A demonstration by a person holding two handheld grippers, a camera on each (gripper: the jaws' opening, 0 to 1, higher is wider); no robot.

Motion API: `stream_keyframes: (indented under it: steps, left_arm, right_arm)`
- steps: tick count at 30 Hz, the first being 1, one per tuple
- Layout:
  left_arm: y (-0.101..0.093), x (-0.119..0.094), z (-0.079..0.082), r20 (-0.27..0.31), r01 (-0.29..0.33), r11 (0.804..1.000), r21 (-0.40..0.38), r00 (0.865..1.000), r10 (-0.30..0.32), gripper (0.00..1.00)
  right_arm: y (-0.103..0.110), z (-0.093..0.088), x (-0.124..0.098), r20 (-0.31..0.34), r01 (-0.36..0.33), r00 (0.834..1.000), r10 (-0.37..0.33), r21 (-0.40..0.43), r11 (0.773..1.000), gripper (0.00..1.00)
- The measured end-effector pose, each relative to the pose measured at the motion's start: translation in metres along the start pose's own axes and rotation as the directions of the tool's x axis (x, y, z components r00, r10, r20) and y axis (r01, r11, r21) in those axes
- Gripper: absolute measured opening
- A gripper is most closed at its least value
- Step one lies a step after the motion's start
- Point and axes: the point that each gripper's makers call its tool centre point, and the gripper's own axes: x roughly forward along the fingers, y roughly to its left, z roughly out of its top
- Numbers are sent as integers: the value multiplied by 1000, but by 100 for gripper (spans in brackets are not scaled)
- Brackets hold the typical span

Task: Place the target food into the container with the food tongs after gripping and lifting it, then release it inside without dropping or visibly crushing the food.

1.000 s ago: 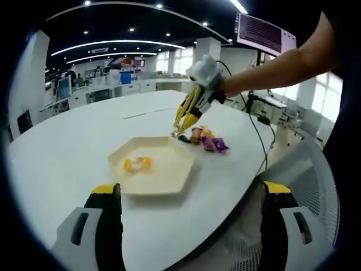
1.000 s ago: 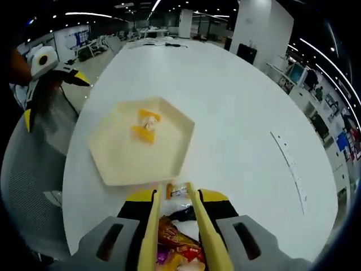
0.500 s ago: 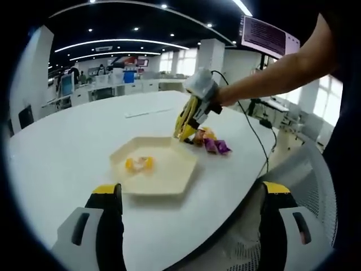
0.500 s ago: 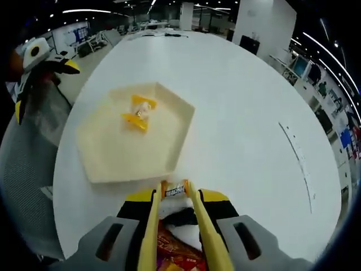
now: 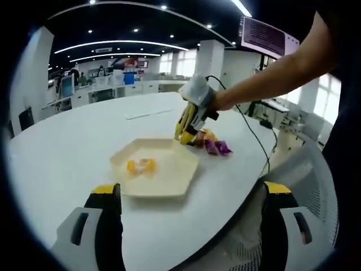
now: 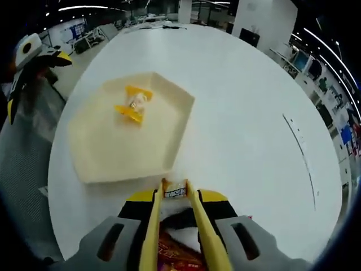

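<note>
Right claw [image 6: 175,189] pinching snack [image 6: 174,191], beside tray rim [image 6: 181,131]

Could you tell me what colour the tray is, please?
Cream; the tray shows best in the right gripper view.

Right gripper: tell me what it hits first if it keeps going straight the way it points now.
Most likely the near rim of the cream hexagonal tray, just ahead of the right gripper, whose tongs hold a small wrapped snack. Beyond lies a yellow-wrapped candy. Height above the rim is unclear.
</note>
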Motion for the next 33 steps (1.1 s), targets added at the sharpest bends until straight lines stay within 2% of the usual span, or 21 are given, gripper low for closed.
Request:
stream_keyframes:
  steps: [5, 10, 17, 24, 33]
  left_arm:
    - [-1, 0, -2, -7, 6, 1000, -12, 1000, -6, 99]
    - [1, 0, -2, -11, -11, 1000, 16, 1000, 11, 99]
    - [1, 0, -2, -13, -6, 1000, 19, 1000, 6, 99]
    - [0, 0, -3, -19, -2, 999, 33, 1000, 2, 99]
    - [1, 2, -7, -41, -13, 995, 102, 999, 18, 99]
  right_arm:
    - [0, 0, 0, -10, 9, 1000, -9, 10, 1000, 22]
    - [-1, 1, -2, -12, 18, 1000, -17, 32, 999, 21]
    - [-2, -1, -7, -19, 22, 1000, -21, 33, 999, 21]
    - [-8, 4, -20, -18, 34, 999, -33, 38, 999, 22]
    - [-9, 14, -39, -30, 38, 999, -37, 22, 999, 22]
